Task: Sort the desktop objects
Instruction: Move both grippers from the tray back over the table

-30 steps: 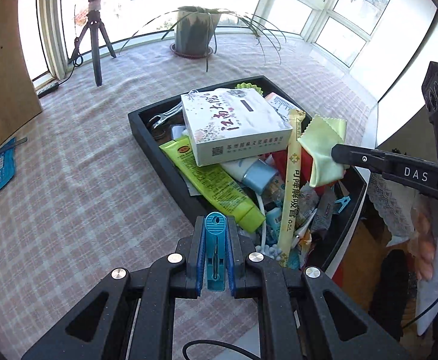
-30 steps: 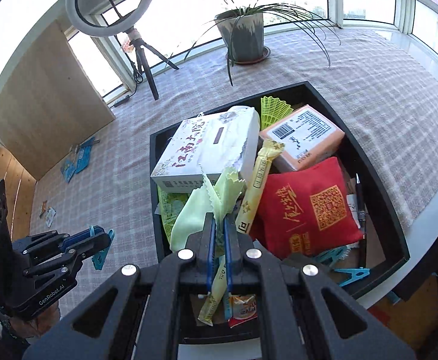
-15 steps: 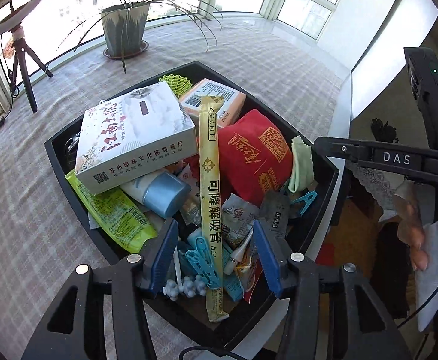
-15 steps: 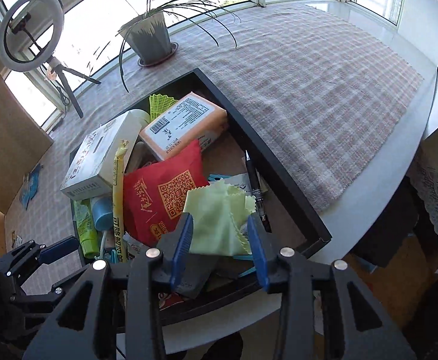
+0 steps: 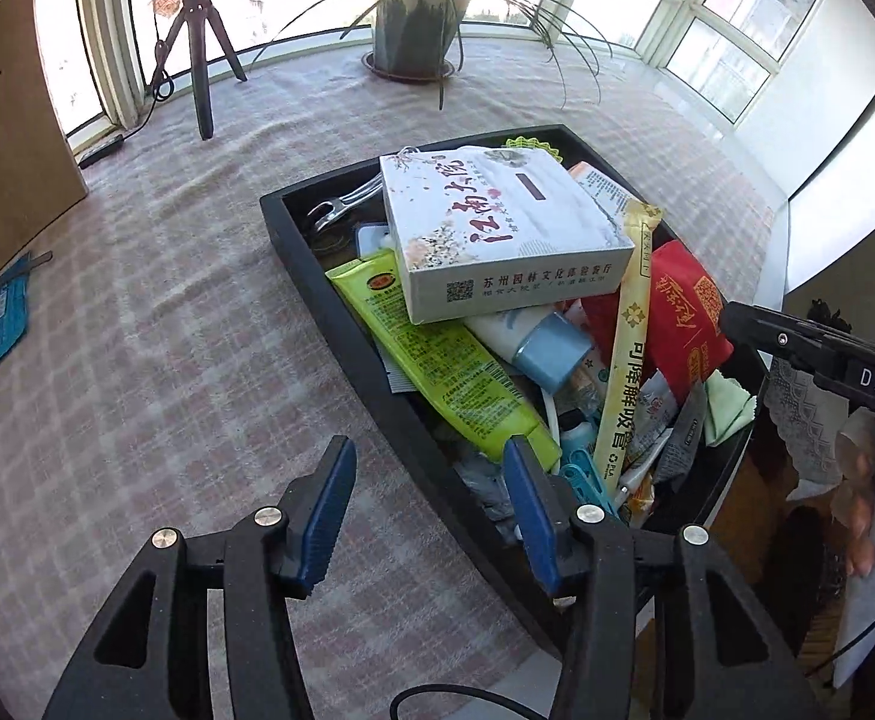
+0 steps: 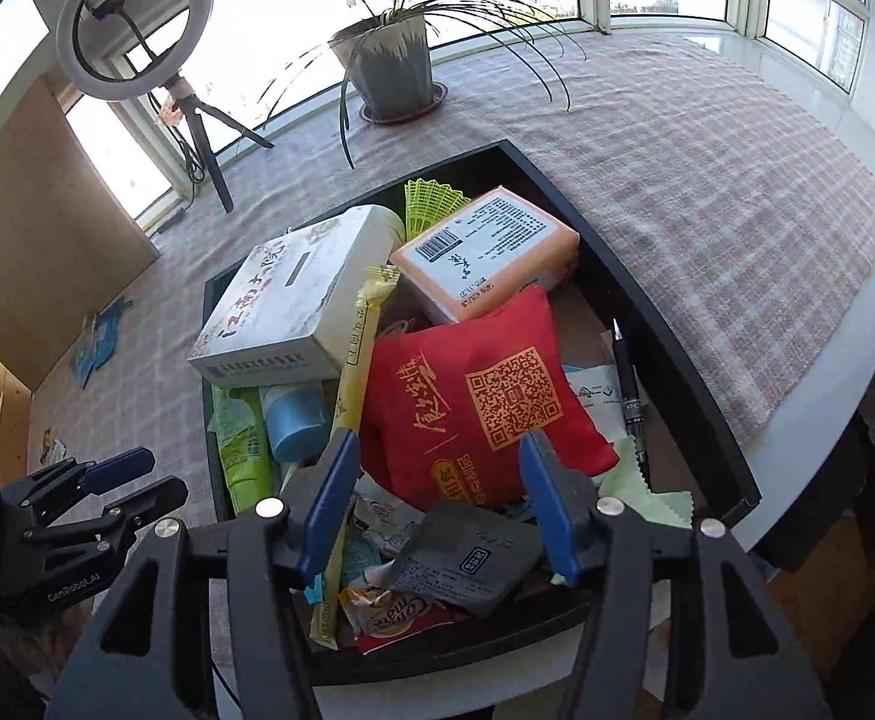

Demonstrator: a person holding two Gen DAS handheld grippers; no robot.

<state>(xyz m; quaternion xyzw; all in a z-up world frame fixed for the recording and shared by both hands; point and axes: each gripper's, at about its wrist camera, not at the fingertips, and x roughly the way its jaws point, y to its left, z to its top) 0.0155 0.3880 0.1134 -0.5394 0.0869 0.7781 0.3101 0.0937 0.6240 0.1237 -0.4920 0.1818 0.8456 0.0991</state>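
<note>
Since half a second earlier: left gripper (image 5: 428, 513) swung off the tray (image 5: 341, 324) toward the cloth; cloth wipe (image 6: 647, 495) lay dropped inside. Both tongs gaped, empty; right gripper (image 6: 437, 501) over the red pouch (image 6: 473, 402). Step judged: between picks. Next calls for choosing another item.

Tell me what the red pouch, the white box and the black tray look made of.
Red pouch: seemingly matte fabric, soft and puffy, printed in gold. White box: likely printed cardboard, with crisp folded edges. Black tray: rigid and matte; plastic or painted wood, unclear.
</note>
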